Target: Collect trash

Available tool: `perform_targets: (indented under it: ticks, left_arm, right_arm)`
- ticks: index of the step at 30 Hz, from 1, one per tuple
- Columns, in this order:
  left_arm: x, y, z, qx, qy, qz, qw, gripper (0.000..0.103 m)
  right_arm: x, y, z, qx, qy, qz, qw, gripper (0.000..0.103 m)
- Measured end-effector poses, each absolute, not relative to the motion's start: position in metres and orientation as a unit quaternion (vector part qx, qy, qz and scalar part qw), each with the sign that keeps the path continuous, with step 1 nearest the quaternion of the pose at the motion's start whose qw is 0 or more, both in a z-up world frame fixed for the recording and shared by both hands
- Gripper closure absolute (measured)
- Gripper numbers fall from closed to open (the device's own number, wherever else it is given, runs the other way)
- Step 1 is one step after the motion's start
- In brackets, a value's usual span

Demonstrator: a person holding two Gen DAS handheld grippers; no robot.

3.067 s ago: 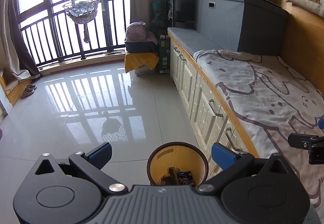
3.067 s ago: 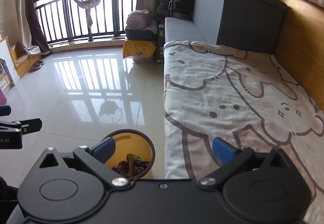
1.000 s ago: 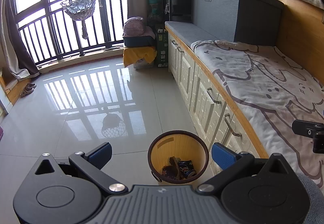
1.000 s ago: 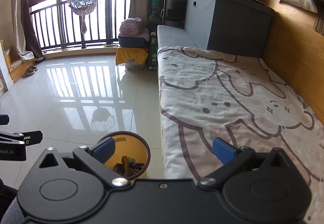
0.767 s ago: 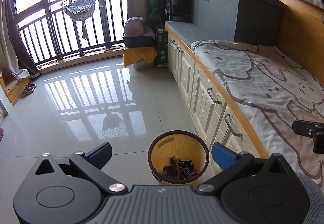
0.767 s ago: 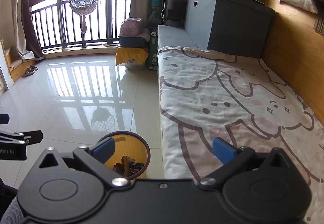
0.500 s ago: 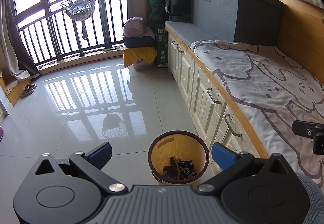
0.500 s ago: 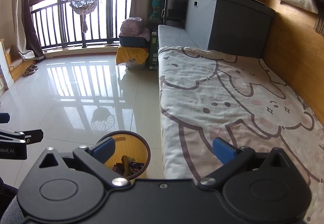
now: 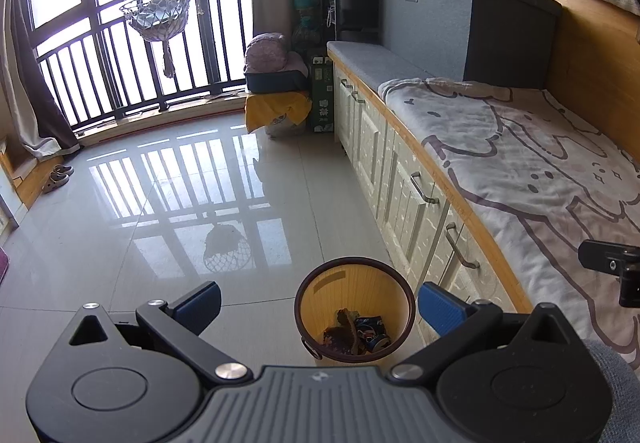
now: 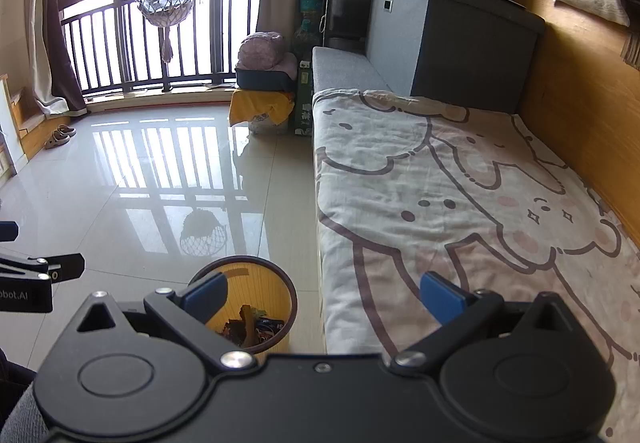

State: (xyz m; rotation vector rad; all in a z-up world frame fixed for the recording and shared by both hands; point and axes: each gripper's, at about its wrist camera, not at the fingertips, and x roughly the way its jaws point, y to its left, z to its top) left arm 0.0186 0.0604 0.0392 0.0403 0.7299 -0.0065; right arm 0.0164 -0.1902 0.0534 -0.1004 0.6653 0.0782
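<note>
Floor (image 9: 168,211) glossy, tiled, with window bars reflected. Bed (image 10: 460,183) along right wall under cartoon blanket, drawers (image 9: 404,191) below. Bin (image 9: 355,313) stands on floor just beside drawers; trash (image 9: 354,331) lies at its bottom: dark scraps, blue wrapper. Our left gripper (image 9: 318,301) above bin, jaws wide apart, empty. Our right gripper (image 10: 324,293) over bed edge, jaws likewise spread, empty.

1. Wastebasket (image 9: 320,293): yellow-orange ribbed interior, dark brown rim.
2. Bed blanket (image 10: 460,203): pale cream, brown-outlined cartoon animals, pink cheeks.
3. Gripper pads (image 9: 438,309): blue, on black bodies.
4. Floor tiles (image 9: 160,227): glossy light grey.
</note>
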Motion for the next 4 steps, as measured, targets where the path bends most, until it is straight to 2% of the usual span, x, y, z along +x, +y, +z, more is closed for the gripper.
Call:
perform_targets:
  ticks: [4]
  left_arm:
    - [0.0158,0.0652,0.0400,0.023,0.355,-0.006,0.934,0.000]
  right_arm:
    - [0.0160,-0.1912,0.0518,-0.050,0.328,0.038,0.943,0.000]
